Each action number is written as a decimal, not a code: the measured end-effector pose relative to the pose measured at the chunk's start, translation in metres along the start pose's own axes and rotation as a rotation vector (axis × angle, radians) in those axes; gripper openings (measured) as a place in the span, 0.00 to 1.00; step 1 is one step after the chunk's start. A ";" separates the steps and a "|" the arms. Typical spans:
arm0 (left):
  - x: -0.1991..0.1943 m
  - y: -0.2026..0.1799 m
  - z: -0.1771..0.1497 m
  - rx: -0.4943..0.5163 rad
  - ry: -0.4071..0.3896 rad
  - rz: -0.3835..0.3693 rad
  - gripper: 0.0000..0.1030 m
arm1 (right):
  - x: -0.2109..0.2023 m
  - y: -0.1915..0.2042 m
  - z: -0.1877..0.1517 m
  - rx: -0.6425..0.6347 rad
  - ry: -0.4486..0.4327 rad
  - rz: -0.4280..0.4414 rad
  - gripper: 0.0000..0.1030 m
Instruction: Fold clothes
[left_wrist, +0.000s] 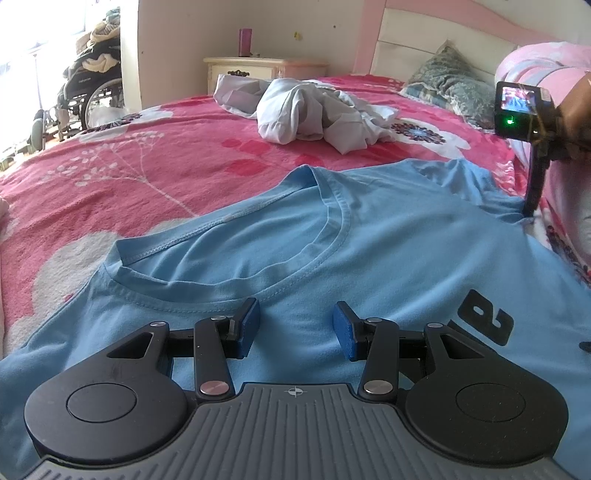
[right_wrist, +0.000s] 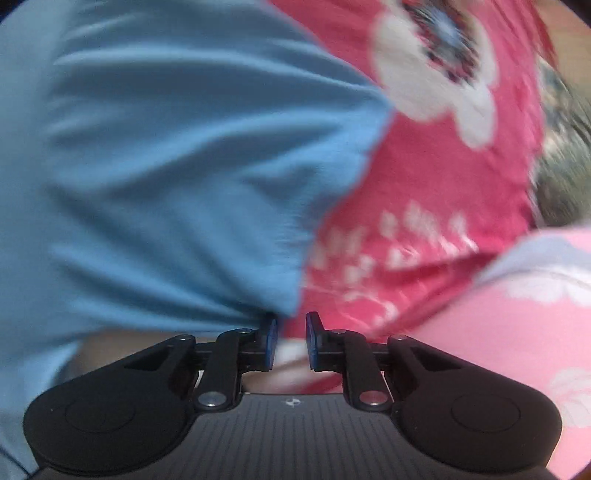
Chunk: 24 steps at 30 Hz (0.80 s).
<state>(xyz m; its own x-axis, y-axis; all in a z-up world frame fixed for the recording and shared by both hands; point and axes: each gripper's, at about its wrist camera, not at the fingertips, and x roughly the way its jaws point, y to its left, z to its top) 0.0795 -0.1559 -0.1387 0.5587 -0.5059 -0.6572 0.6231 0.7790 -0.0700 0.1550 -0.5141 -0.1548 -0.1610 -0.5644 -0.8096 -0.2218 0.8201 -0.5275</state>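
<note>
Blue t-shirt is lying spread on the pink floral bedspread, neckline facing up toward the headboard, black lettering showing near its right side. Left gripper is hovering just over the chest area below the collar, jaws standing wide apart, nothing between the blue pads. Right gripper is sitting at the shirt's far right edge; in the left wrist view only its camera body and one thin finger are showing, touching the cloth there. In the right wrist view, which is motion-blurred, its jaws are narrowly parted and the blue fabric edge is bunching right at the left pad; cannot tell whether cloth is pinched.

Crumpled white garment is lying further up the bed, well apart from the shirt. Patterned pillow is resting by the headboard, pink bedding piled beside it. Cream nightstand is standing beyond the bed with a pink box on top. Wheelchair loaded with clothes is parked by the window.
</note>
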 end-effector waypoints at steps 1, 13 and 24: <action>0.000 0.000 0.000 0.001 -0.001 0.000 0.43 | -0.007 -0.006 0.002 0.017 -0.033 -0.010 0.16; -0.002 0.001 0.000 -0.001 -0.001 -0.004 0.43 | 0.002 -0.041 0.041 0.358 -0.268 0.112 0.16; -0.009 0.014 0.002 -0.057 -0.025 0.017 0.43 | -0.082 -0.016 0.001 0.471 -0.681 0.264 0.19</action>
<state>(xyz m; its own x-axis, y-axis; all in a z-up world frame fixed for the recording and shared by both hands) 0.0840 -0.1408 -0.1320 0.5828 -0.5010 -0.6399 0.5814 0.8071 -0.1024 0.1729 -0.4810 -0.0804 0.4928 -0.2939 -0.8190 0.1870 0.9550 -0.2301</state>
